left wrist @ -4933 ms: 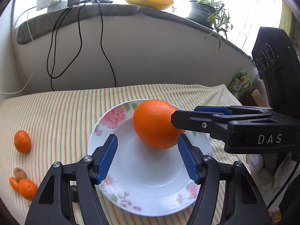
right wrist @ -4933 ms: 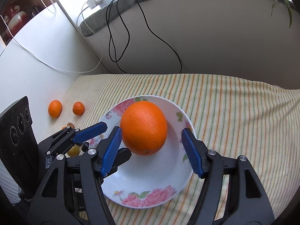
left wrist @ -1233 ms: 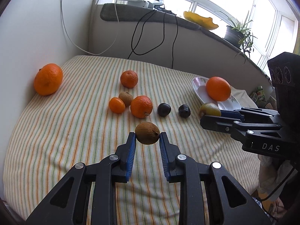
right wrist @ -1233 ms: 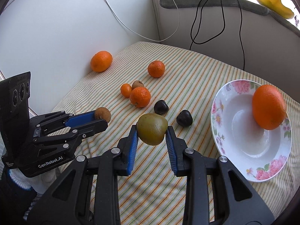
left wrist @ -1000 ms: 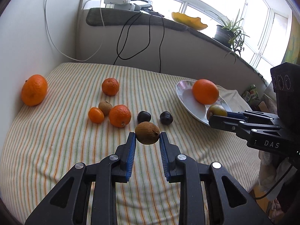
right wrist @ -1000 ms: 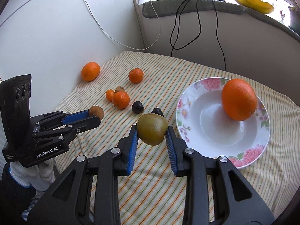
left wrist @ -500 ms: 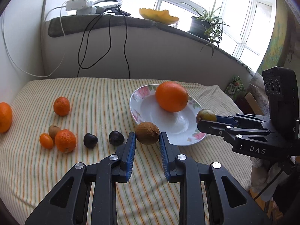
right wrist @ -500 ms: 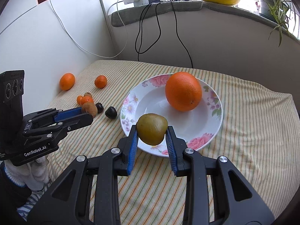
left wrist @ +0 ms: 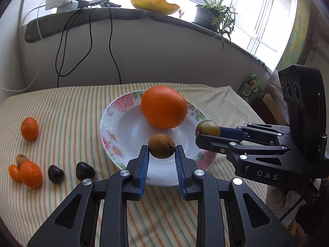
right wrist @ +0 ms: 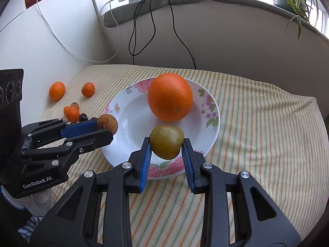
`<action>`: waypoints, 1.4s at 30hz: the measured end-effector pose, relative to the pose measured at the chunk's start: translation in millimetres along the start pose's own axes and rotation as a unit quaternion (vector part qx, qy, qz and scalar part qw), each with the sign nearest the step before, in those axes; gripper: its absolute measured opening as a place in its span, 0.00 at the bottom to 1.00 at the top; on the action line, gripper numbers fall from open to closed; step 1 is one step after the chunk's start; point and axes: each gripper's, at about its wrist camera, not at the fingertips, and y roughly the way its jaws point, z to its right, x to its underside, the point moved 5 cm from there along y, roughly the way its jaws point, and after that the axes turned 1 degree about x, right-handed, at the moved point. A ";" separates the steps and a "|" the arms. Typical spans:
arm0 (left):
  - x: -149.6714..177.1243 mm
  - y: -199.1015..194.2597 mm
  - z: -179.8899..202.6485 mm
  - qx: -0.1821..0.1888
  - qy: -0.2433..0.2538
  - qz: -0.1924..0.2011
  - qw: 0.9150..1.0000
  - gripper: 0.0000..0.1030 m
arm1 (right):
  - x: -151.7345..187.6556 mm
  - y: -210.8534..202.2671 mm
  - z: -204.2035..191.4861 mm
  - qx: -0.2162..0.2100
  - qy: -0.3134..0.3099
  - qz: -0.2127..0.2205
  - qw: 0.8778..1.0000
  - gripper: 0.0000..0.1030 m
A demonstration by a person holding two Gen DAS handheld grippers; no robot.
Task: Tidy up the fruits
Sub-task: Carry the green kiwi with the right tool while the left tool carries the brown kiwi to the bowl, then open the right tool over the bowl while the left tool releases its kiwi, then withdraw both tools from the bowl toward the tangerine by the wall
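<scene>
A floral white plate [left wrist: 115, 111] [right wrist: 213, 127] lies on the striped cloth with a large orange [left wrist: 164, 107] [right wrist: 169, 97] on its far side. My left gripper [left wrist: 161, 153] is shut on a brown kiwi [left wrist: 161, 145] [right wrist: 107, 123], held above the plate's near-left rim. My right gripper [right wrist: 166, 145] is shut on a green-brown fruit [right wrist: 166, 141] [left wrist: 207, 128], held above the plate's near-right rim. Both grippers are side by side, fingers pointing over the plate.
Left of the plate lie a tangerine [left wrist: 29, 128], two small oranges [left wrist: 30, 174], a small brown fruit [left wrist: 21, 158] and two dark plums [left wrist: 55, 174] [left wrist: 85, 170]. Black cables [left wrist: 111, 47] hang down the back wall. The bed edge drops off at the right.
Both grippers have carried their fruits from the left part of the cloth to the plate, which now sits close in front; the fruit pile has slid to the left of the views.
</scene>
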 end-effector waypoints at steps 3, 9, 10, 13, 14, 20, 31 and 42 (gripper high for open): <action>0.5 8.3 2.7 0.000 0.003 -0.006 1.000 0.23 | -0.8 3.5 2.7 -0.001 0.001 -0.002 1.000 0.30; 1.9 15.7 7.5 0.003 0.009 -0.014 1.000 0.23 | -2.2 10.1 3.0 0.002 -0.004 -0.009 1.000 0.30; 2.0 16.2 8.4 0.002 0.012 -0.015 1.000 0.23 | -2.3 10.7 3.3 0.001 -0.004 -0.010 1.000 0.30; 2.0 18.6 8.6 0.000 0.017 -0.018 1.000 0.23 | -3.0 12.0 4.2 0.002 -0.005 -0.011 1.000 0.30; 2.5 19.1 8.5 0.000 0.017 -0.019 1.000 0.23 | -3.1 12.3 4.6 0.001 -0.005 -0.011 1.000 0.30; 2.3 21.5 9.8 -0.004 0.022 -0.021 1.000 0.24 | -4.0 13.9 6.6 0.002 -0.003 -0.014 1.000 0.30; 0.9 21.8 13.7 -0.014 0.025 -0.018 0.999 0.32 | -3.7 11.5 10.9 0.009 0.002 -0.010 1.000 0.33; 3.1 17.1 14.6 -0.019 0.028 -0.015 0.999 0.45 | -8.9 -0.3 15.7 0.020 0.012 0.010 1.000 0.63</action>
